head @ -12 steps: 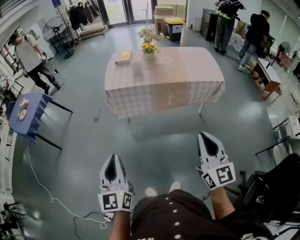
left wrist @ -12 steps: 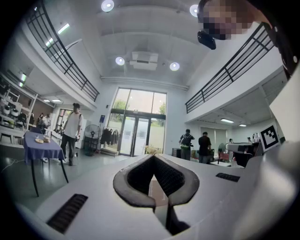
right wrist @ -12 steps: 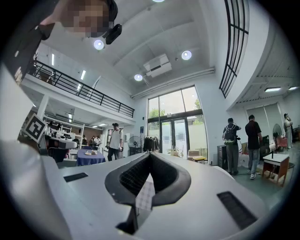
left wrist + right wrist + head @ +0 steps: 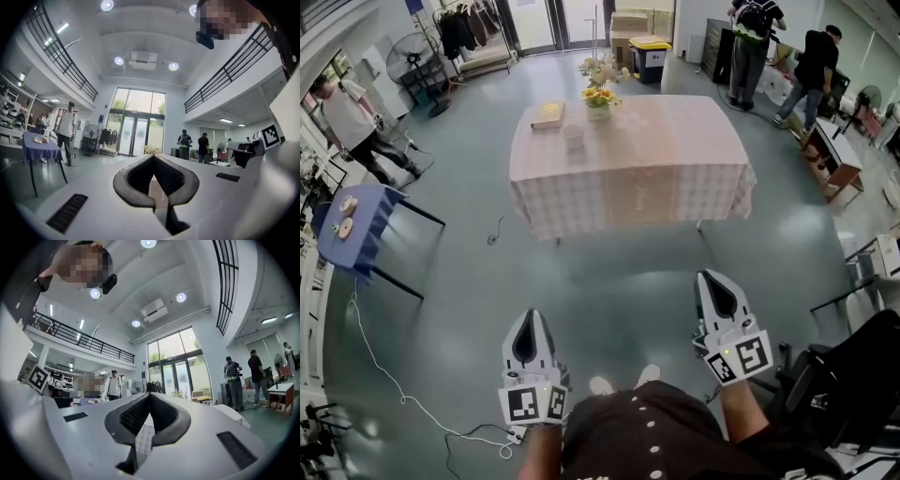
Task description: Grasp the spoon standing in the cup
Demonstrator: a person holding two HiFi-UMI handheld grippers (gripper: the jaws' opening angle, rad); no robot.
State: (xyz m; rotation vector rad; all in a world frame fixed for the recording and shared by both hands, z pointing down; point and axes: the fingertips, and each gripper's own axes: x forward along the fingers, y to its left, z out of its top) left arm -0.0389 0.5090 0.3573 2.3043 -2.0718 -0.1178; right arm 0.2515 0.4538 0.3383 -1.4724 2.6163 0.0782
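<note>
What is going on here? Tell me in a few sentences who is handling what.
A person stands on the floor holding a left claw and a right claw, both shut and empty, pointed toward a cloth-covered table some way ahead. A cup sits on it near a book and flowers; any spoon in it is too small to make out. Nothing has been grasped yet.

right tool (image 4: 149, 395), jaws together, nothing between them
</note>
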